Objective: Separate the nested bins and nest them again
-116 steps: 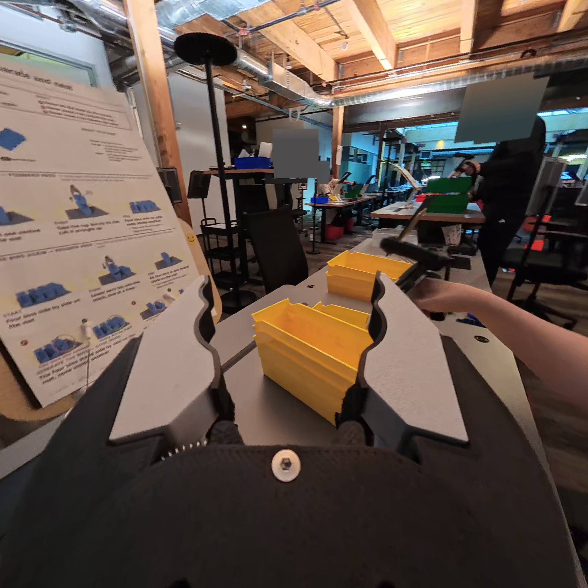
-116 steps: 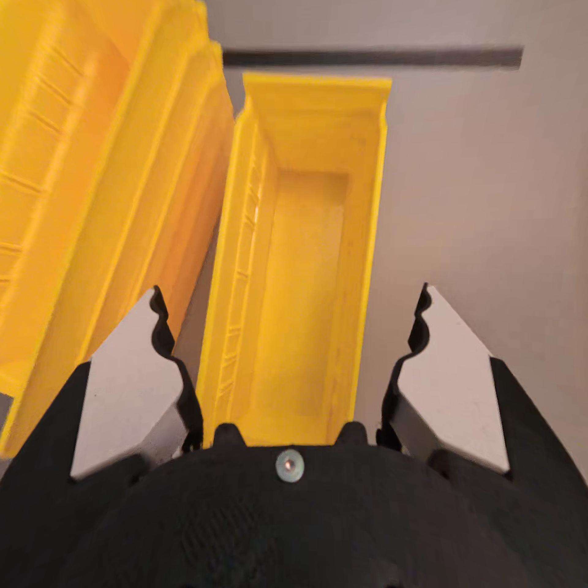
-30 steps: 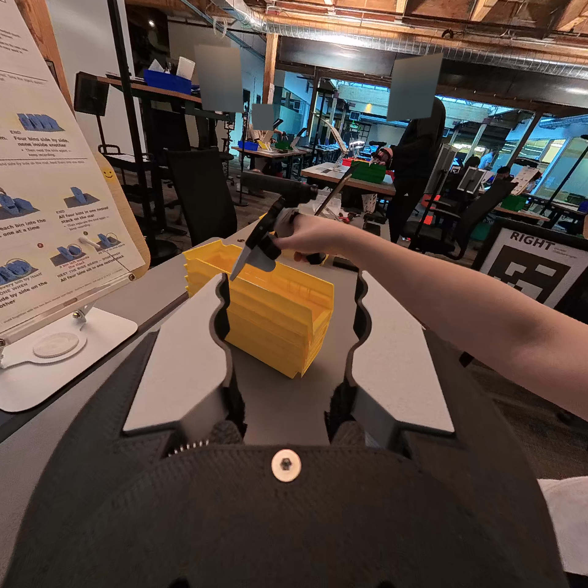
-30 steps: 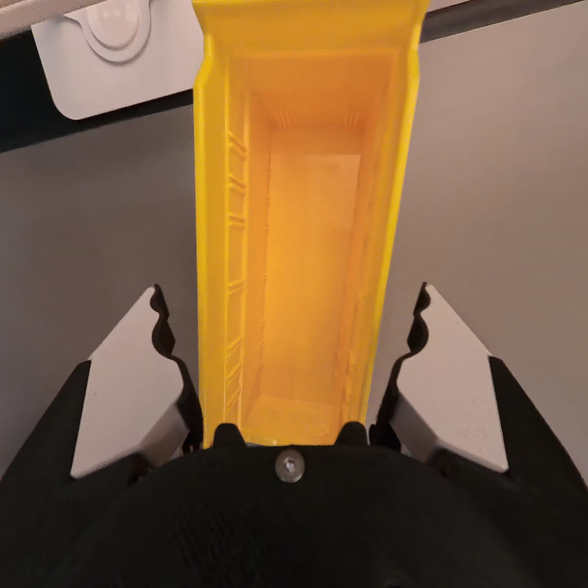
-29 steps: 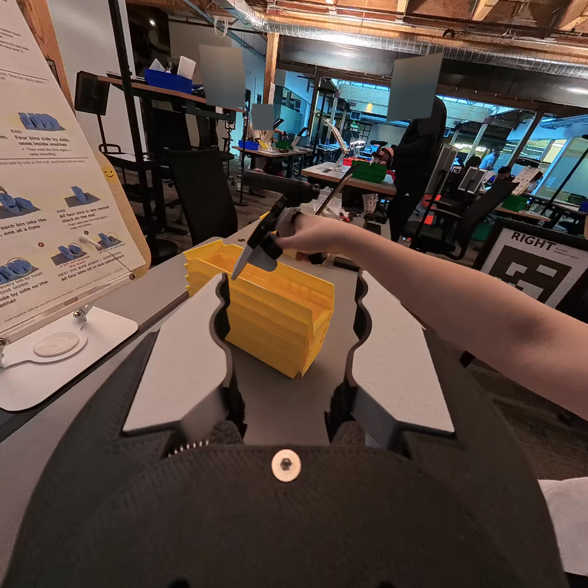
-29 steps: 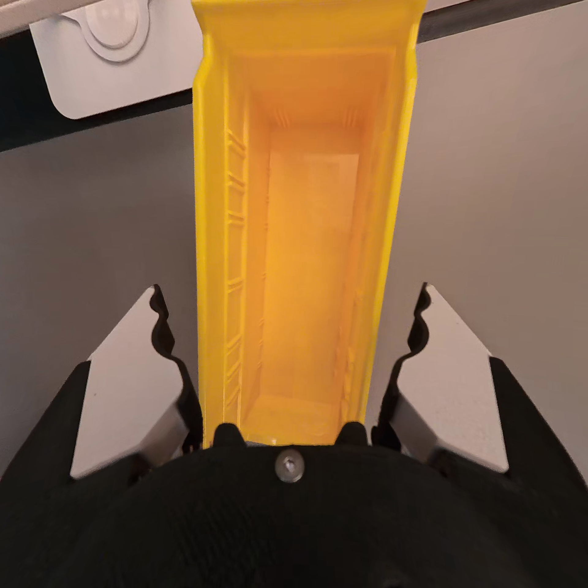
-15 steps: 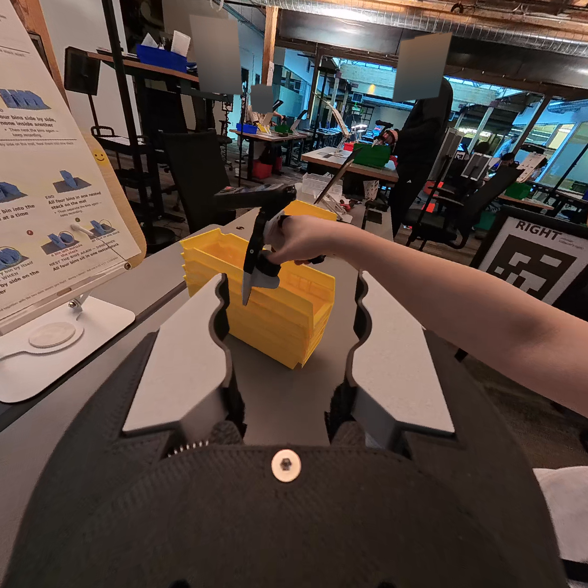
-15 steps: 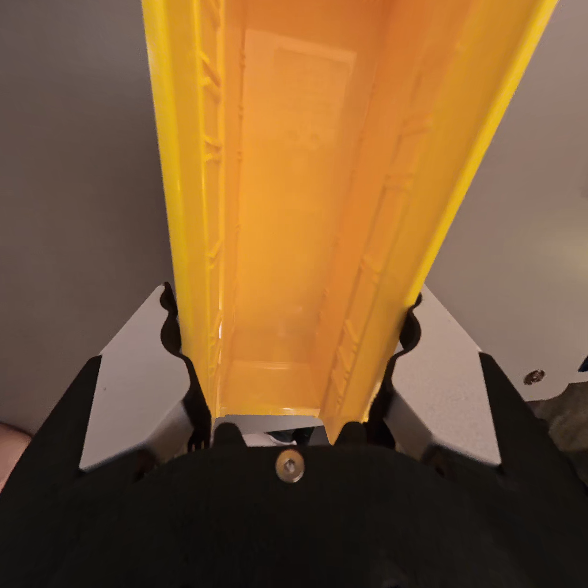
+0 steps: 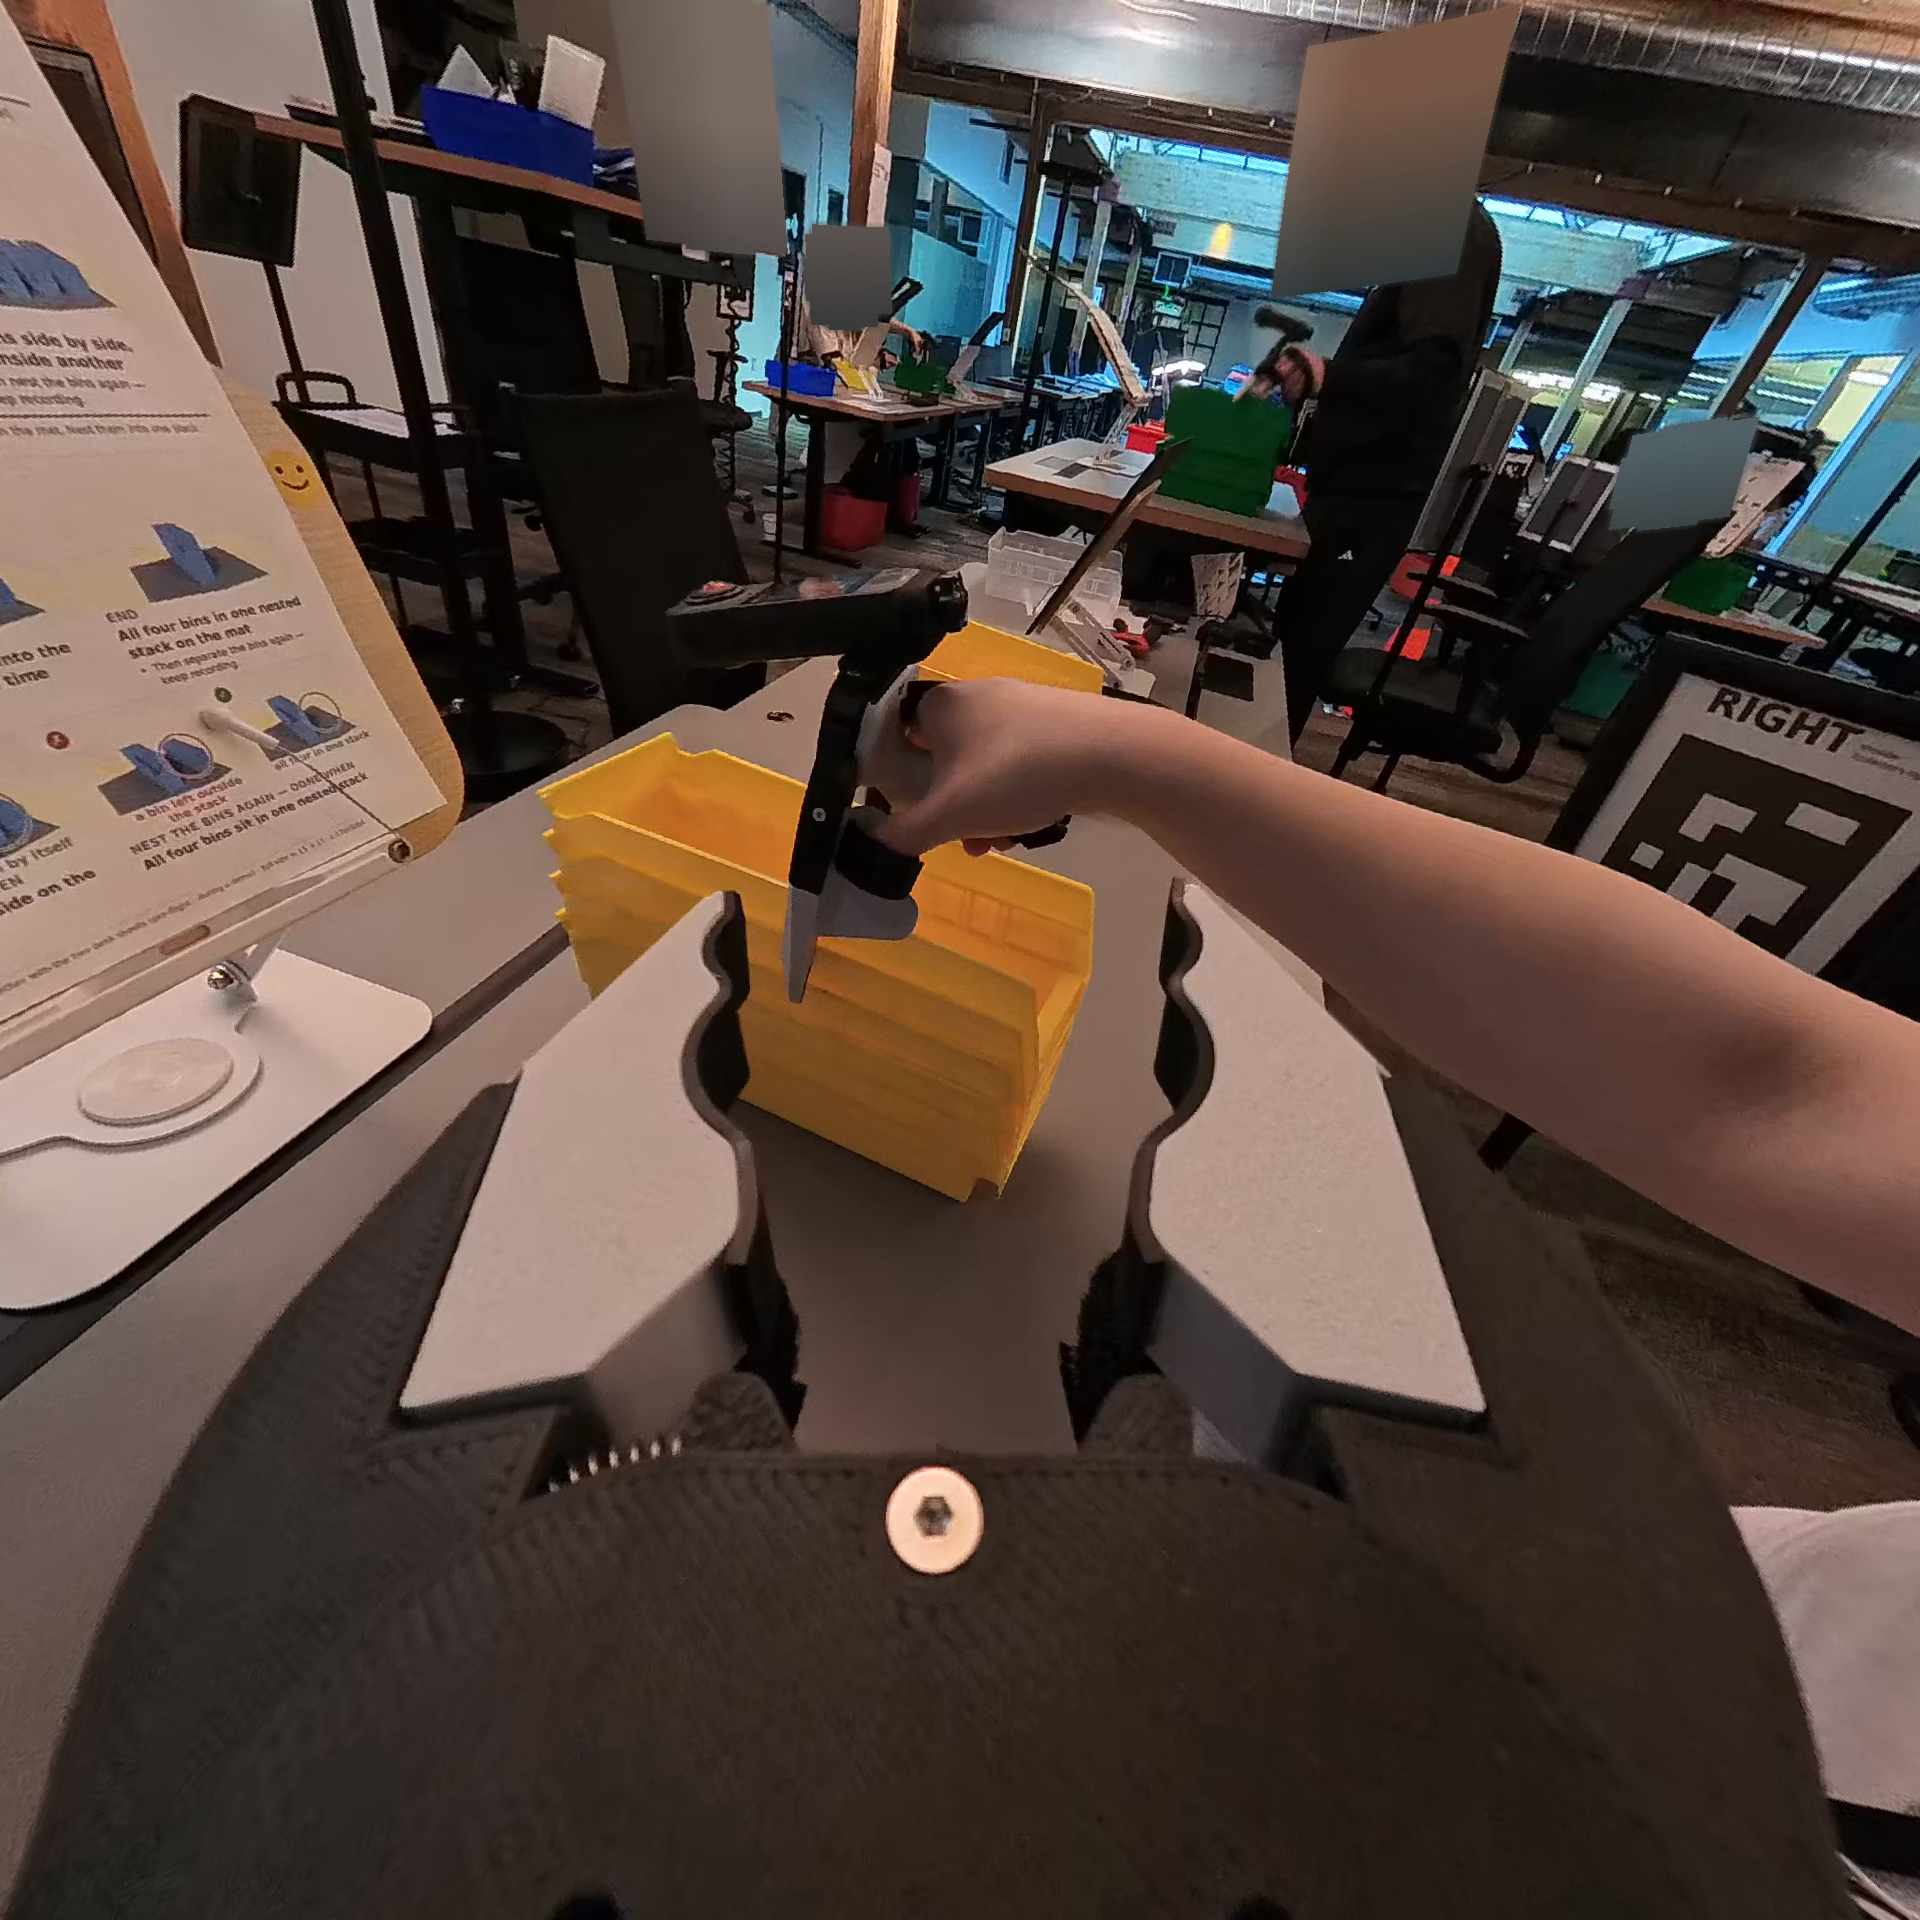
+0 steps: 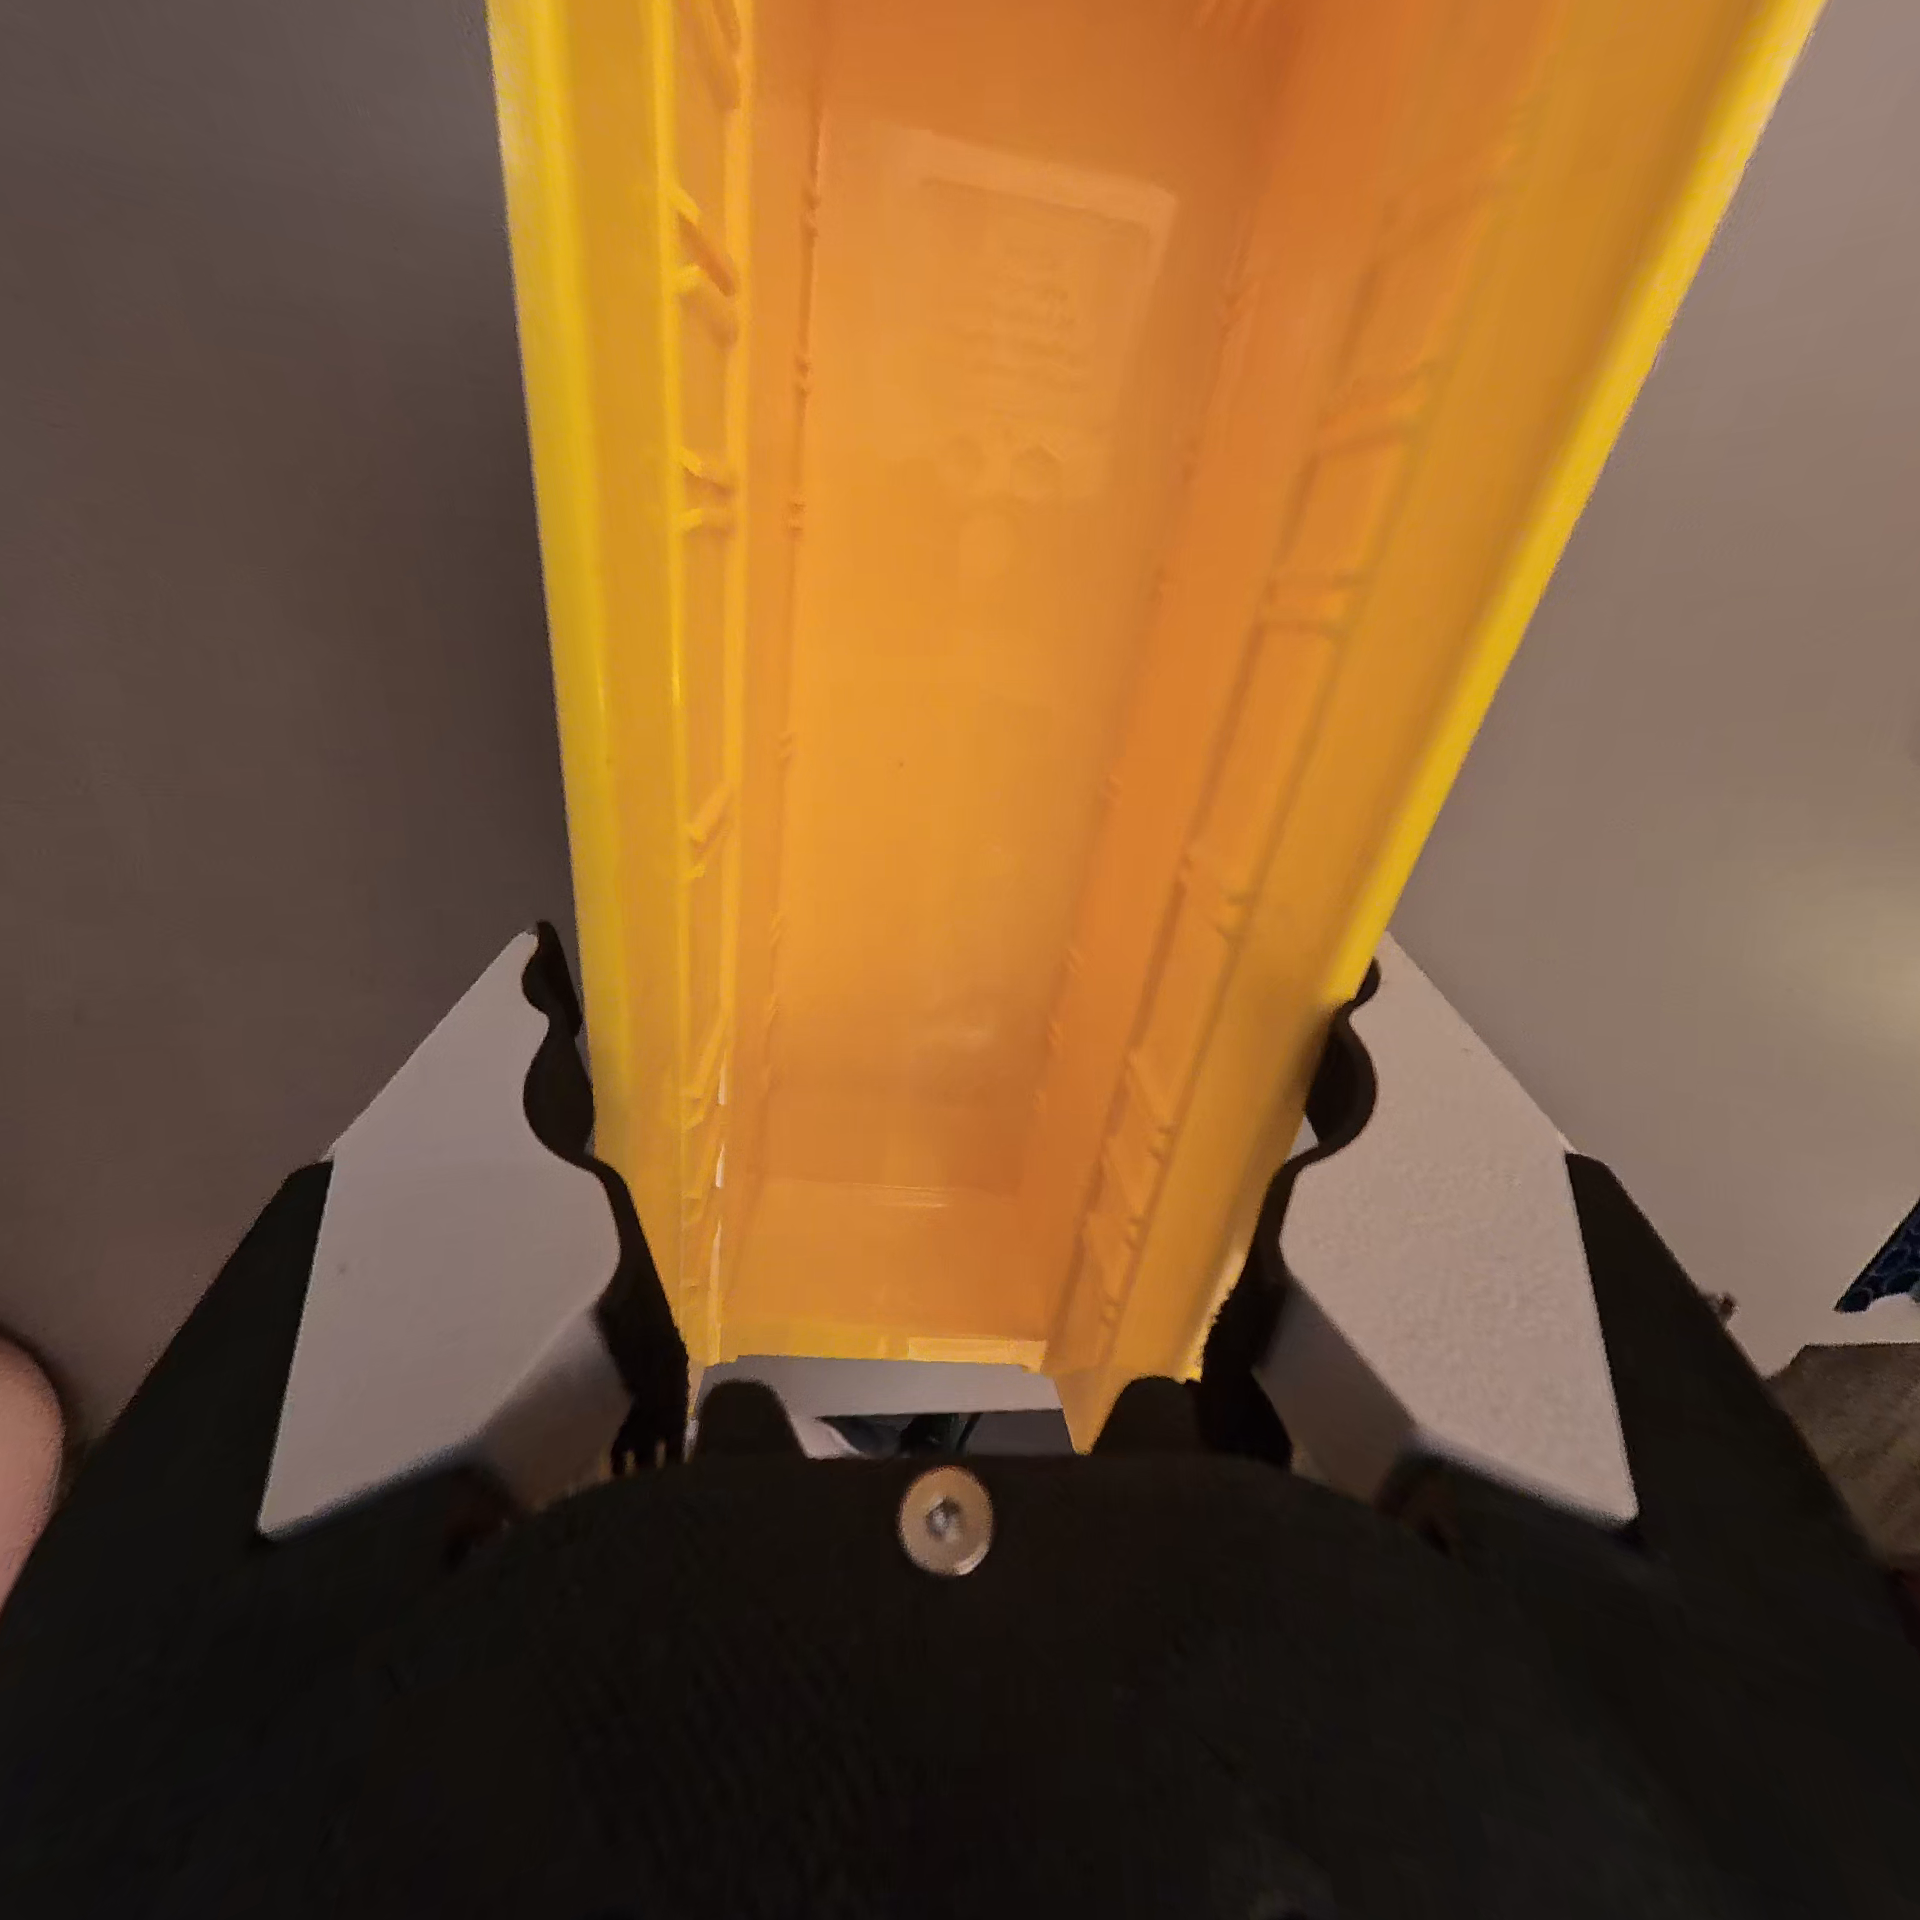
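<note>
The grey table (image 9: 914, 1299) carries a stack (image 9: 862, 997) of nested yellow bins, standing at the centre of the left wrist view, rims stepped one above another, long side running from 10 to 4 o'clock. The stack's near corner lies well inside the table's front edge; bare table surface lies open at 6 o'clock of the stack and along its right flank at 3 o'clock. At 9 o'clock a white-based instruction board (image 9: 156, 644) stands close to the stack's left end, narrowing room on that side. A second yellow bin (image 9: 1013, 657) shows partly at 12 o'clock, behind the hand (image 9: 987, 764). The right gripper (image 9: 831, 935), held in that hand, points down over the stack; in its own view both pads (image 10: 556, 1049) press the outer long walls of the top bin (image 10: 987, 675), pinching it across its width, interior ribbed and orange-toned. The left gripper (image 9: 951, 997) hangs at 6 o'clock of the stack, fingers spread, nothing between them, clear of the bins.
</note>
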